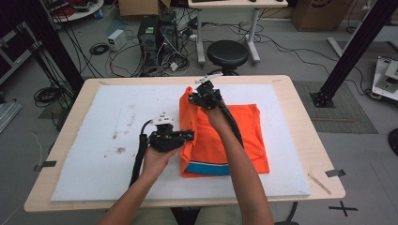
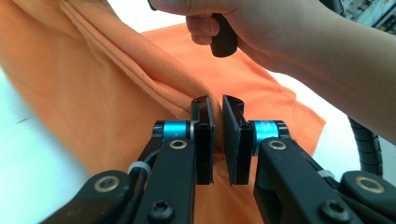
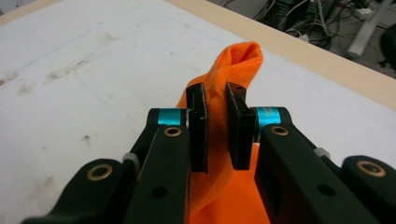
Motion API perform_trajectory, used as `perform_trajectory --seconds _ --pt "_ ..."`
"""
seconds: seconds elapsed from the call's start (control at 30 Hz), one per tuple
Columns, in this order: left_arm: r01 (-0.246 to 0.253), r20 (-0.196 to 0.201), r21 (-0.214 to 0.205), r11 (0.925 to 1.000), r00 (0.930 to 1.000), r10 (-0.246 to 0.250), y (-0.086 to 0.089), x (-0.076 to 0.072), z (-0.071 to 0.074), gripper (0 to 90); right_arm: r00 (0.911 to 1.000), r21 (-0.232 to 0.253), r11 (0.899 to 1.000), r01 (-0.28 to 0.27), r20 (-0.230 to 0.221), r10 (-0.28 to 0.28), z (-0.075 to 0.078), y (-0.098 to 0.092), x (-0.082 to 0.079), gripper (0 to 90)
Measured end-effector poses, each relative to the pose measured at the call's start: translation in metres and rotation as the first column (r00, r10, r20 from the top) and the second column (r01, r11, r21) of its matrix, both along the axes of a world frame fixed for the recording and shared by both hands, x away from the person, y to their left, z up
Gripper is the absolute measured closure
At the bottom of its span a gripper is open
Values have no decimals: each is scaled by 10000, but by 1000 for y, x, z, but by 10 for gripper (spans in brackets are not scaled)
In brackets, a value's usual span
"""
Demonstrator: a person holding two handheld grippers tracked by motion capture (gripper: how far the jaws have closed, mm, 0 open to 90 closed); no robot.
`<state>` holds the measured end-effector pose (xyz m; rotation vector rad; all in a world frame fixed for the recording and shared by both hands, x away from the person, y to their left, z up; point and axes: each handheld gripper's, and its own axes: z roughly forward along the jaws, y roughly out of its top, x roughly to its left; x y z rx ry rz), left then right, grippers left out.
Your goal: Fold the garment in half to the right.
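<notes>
An orange shirt (image 1: 244,133) with a teal band near its hem lies partly folded on the white mat (image 1: 98,140). My left gripper (image 1: 187,136) is shut on the shirt's left edge, the cloth (image 2: 140,79) pinched between its pads and lifted. At the shirt's far left corner my right gripper (image 1: 196,97) is shut too, with a bunched orange tip (image 3: 240,58) poking up between its jaws above the mat. The left gripper view looks across the raised fold at the other hand (image 2: 261,23) on its handle.
The white mat covers a wooden table (image 1: 307,136), with dirty marks (image 1: 117,150) on its left half. Behind the table stand a black stool (image 1: 227,54), a computer tower (image 1: 152,35) and tangled cables. Black frame posts (image 1: 349,51) rise on both sides.
</notes>
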<state>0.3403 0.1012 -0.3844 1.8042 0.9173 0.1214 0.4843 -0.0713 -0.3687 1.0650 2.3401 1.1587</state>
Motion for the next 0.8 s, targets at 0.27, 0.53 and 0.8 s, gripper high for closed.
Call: perform_trajectory --seconds 0.27,0.53,0.8 --pt "639 -144 136 9979 9979 -637 -46 8 2 829 9974 164 9973 716 23 -717 2 -53 -6 813" --pt "1302 -157 451 9905 9914 -1297 -93 14 8 829 9906 391 9899 1360 108 -1365 1 -99 -13 812" --pt "1721 -449 649 9829 9845 -1694 -134 19 1 825 9803 397 9795 1974 27 -1976 -6 -139 -17 811"
